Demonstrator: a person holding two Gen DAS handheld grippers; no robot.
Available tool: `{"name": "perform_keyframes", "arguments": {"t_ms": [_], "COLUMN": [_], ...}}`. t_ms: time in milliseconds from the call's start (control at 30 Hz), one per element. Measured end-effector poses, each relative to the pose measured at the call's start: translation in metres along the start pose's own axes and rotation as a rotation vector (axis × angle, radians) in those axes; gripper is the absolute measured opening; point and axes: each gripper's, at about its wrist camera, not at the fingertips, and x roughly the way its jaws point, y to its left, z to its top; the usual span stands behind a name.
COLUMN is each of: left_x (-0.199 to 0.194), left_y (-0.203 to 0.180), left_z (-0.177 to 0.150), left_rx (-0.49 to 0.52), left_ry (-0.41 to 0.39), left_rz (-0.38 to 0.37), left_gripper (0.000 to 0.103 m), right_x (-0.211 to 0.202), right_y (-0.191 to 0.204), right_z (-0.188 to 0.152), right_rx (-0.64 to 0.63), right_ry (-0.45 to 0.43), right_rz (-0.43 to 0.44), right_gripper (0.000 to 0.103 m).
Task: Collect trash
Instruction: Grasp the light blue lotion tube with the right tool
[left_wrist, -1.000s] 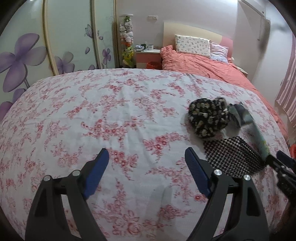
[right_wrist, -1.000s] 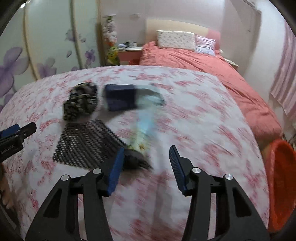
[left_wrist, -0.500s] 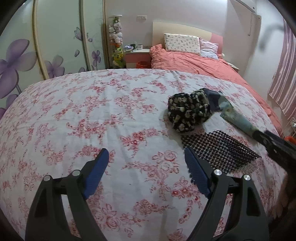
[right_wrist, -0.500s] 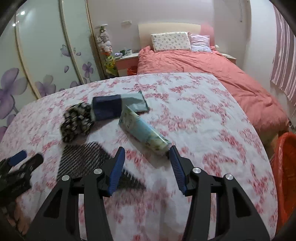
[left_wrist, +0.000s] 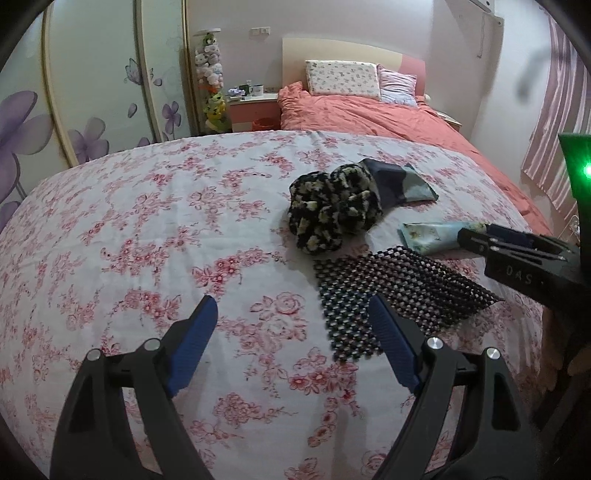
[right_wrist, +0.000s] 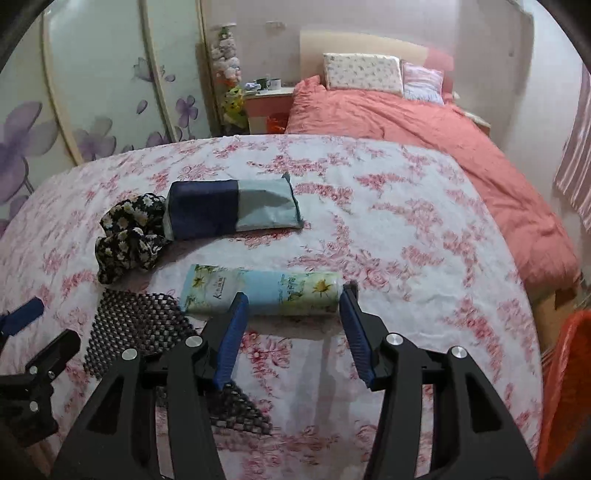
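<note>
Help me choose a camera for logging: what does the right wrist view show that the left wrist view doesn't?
Only the right wrist view shows the orange basket at the bed's edge and the whole blue tissue pack, between the right gripper's opening jaws. Only the left view shows the open left gripper over bare sheet. Both show the floral cloth bundle, black mesh mat and navy-grey pouch.

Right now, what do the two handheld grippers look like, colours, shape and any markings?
Both match: the left gripper and right gripper have black angular plastic arms with silver screw heads, and two fingers faced with ribbed blue pads. Seen from the left camera, the right gripper's side carries pale lettering, partly readable.
</note>
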Motion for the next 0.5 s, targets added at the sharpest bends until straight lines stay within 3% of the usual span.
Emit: {"name": "perform_keyframes", "arguments": {"t_ms": [300,500], "left_x": [0.001,0.005], "left_y": [-0.001,-0.002], "left_z": [0.001,0.002], "left_rx": [-0.002,-0.012], "left_ry": [0.001,0.011], "left_rz": [0.008,0.006], "left_gripper": [0.082,0.082], "right_x": [-0.002,0.017], "right_y": [-0.023,-0.018], "right_z": [0.017,0.021], "right_rx": [0.147,0.139], "right_ry": [-0.054,-0.013], "right_rz": [0.035,-0.082], "right_gripper": [0.056,0.056]}}
